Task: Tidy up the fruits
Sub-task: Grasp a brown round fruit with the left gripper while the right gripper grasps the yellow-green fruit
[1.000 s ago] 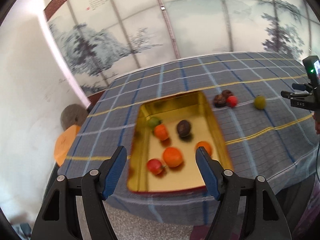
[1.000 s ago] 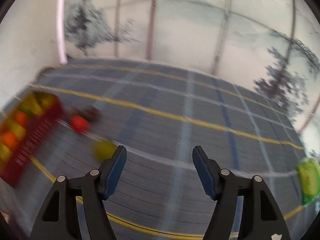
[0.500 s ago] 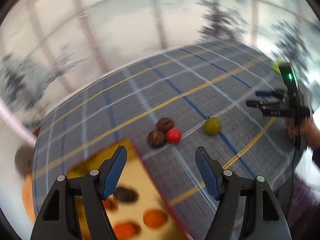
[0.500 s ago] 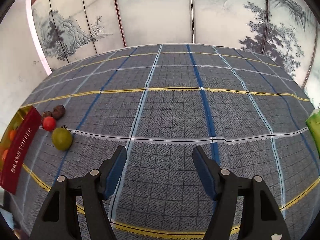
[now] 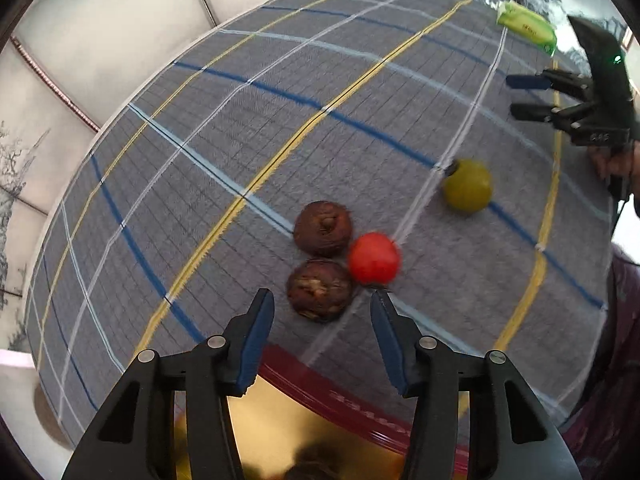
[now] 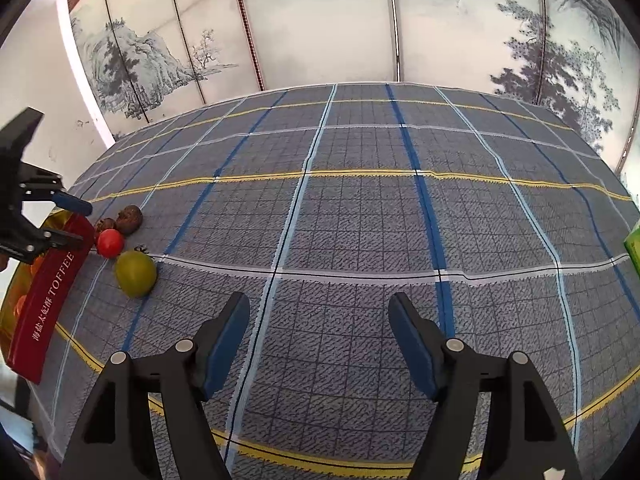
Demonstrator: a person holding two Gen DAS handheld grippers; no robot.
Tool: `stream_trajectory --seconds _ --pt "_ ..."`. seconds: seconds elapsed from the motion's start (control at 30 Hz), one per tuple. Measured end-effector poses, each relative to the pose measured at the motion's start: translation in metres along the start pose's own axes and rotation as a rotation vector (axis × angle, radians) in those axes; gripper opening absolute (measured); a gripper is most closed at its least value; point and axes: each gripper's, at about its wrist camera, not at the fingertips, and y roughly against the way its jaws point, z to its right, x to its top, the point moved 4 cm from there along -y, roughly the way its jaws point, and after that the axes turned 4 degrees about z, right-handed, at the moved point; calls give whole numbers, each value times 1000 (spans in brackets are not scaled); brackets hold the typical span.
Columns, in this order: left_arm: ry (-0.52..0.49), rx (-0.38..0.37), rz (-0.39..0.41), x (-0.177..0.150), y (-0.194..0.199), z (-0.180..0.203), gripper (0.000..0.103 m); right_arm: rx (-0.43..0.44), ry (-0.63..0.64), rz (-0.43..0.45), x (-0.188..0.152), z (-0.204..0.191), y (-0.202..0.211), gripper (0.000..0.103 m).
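The left gripper (image 5: pixel 322 310) is released, with a brown fruit (image 5: pixel 319 290) just ahead between its tips. The right gripper (image 6: pixel 319 316) is released over the plaid tablecloth (image 6: pixel 360 220), a green fruit (image 6: pixel 136 273) to its left.

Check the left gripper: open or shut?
Open. The left gripper has its blue pads spread apart, empty, just short of a brown fruit on the cloth.

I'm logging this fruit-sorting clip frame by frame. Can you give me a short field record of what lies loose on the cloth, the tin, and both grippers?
loose fruit: two brown fruits, red fruit, green fruit, all on the plaid tablecloth
cluster: the brown pair and the red one sit close together; the green one lies apart
tin: red-walled tin, gold inside, orange fruit in it
left gripper: jaws open, nearest brown fruit just ahead
right gripper: jaws open, over bare cloth
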Motion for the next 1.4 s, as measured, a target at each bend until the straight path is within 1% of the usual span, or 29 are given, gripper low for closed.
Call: stream_trajectory --seconds 0.07,0.1,0.13,0.2,0.27,0.3,0.37,0.47,0.6,0.7,0.73,0.8,0.87,0.93,1.0,1.03,1.1,1.27,1.33,1.37,1.4 --pt "8 -24 3 2 -6 -5 51 1 7 -7 0 -1 -1 70" --pt "6 -28 2 3 -8 -7 51 1 14 -13 0 -3 -3 71" --pt "0 -30 8 4 -9 -9 51 -1 19 -17 0 -2 -4 75" --pt "0 -50 13 6 -12 -13 50 -6 28 -23 0 -4 -5 76" --pt "14 -89 8 7 -14 -15 42 -10 29 -24 -1 -4 -6 77" --pt "19 -101 8 7 -14 -14 40 -10 26 -26 -1 -4 -6 77" --pt "17 -82 20 6 -13 -11 40 -10 18 -31 -1 -2 -7 77" --pt "45 -87 25 3 -11 -4 40 -8 8 -40 -2 -1 -9 77" --pt "81 4 41 1 -8 4 39 -7 11 -45 -1 0 -10 80" --pt "145 88 53 -2 -1 12 39 -4 5 -42 -1 1 -10 80" --pt "158 100 62 -4 3 13 39 -5 1 -38 -1 2 -9 80" --pt "221 113 107 -7 21 18 39 -4 -4 -28 -1 3 -7 80" --pt "316 94 157 -13 43 24 39 -4 7 -14 0 1 -5 80" --pt "395 94 203 -19 64 33 39 40 39 17 1 -11 2 80" --pt "446 100 233 -24 80 43 39 118 64 18 4 -29 5 80" --pt "481 97 257 -28 91 50 39 155 97 12 7 -43 4 80" --pt "523 89 282 -34 103 58 39 197 169 17 11 -69 2 80" --pt "590 140 288 -57 129 78 39 255 274 -27 19 -109 -22 80" --pt "620 163 281 -67 136 80 39 238 323 -33 20 -123 -31 80" --pt "635 180 278 -74 140 81 39 246 353 -42 18 -131 -35 76" --pt "644 187 277 -79 143 81 39 246 366 -58 16 -135 -39 66"
